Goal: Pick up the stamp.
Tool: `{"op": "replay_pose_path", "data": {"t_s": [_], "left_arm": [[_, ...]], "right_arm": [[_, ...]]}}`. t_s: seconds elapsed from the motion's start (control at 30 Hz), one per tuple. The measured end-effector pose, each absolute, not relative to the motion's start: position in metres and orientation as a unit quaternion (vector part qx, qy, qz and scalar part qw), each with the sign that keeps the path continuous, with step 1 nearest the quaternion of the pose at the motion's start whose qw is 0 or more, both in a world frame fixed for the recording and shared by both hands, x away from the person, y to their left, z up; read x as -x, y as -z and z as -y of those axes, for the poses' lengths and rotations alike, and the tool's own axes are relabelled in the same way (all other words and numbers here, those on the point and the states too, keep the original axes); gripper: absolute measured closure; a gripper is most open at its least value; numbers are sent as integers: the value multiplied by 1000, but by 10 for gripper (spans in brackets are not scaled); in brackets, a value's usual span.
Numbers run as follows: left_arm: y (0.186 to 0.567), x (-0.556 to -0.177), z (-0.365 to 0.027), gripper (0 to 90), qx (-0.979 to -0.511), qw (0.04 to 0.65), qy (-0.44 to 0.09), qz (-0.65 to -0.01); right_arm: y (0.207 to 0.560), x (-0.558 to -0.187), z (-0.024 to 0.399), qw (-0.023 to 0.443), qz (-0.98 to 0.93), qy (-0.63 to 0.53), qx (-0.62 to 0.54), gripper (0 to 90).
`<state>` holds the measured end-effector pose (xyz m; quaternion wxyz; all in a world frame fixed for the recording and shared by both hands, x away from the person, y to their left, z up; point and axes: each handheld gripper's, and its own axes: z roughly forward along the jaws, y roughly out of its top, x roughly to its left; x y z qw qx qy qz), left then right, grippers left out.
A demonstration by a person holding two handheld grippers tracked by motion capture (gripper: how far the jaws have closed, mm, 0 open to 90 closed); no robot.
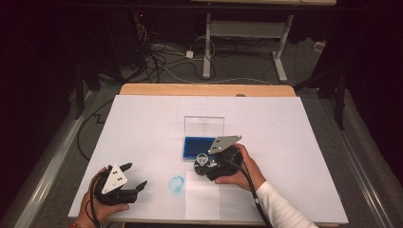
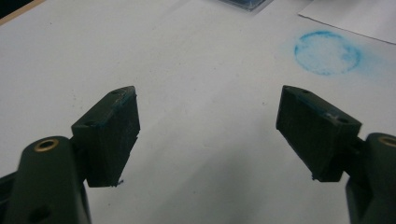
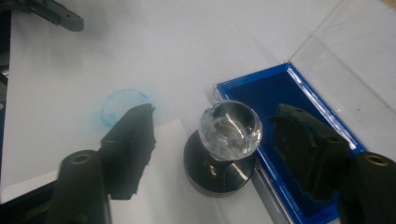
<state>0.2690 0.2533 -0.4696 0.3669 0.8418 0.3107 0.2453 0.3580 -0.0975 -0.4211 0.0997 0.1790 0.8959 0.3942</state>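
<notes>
Clear faceted glass knob of the round black stamp (image 3: 229, 128) stands upright between the right hand-held gripper (image 3: 219, 144)'s parted jaws, ungripped; left hand-held gripper (image 2: 208, 135) gapes empty.

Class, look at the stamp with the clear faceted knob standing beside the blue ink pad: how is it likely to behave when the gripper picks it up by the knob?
The stamp looks rigid. Its knob is glossy and faceted, so the right gripper may slip on it. The narrow neck above a broad dark base suggests it stands steadily but could swing if gripped off-centre.
</notes>
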Motion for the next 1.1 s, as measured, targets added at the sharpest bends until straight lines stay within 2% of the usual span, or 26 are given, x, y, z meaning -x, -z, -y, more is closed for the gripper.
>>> {"op": "replay_pose_path", "data": {"t_s": [0.33, 0.53, 0.83, 1.1], "left_arm": [[470, -269, -253, 221, -846, 358, -246, -310], [471, -268, -252, 221, -848, 355, -246, -307], [471, -269, -251, 221, -850, 353, -250, -300], [471, -268, -250, 222, -855, 348, -242, -300]], "right_arm": [[428, -365, 92, 89, -902, -384, -176, 430], [430, -367, 88, 98, -905, -372, -184, 396], [429, -370, 82, 106, -912, -350, -183, 455], [430, -373, 79, 105, -917, -338, -183, 544]]}}
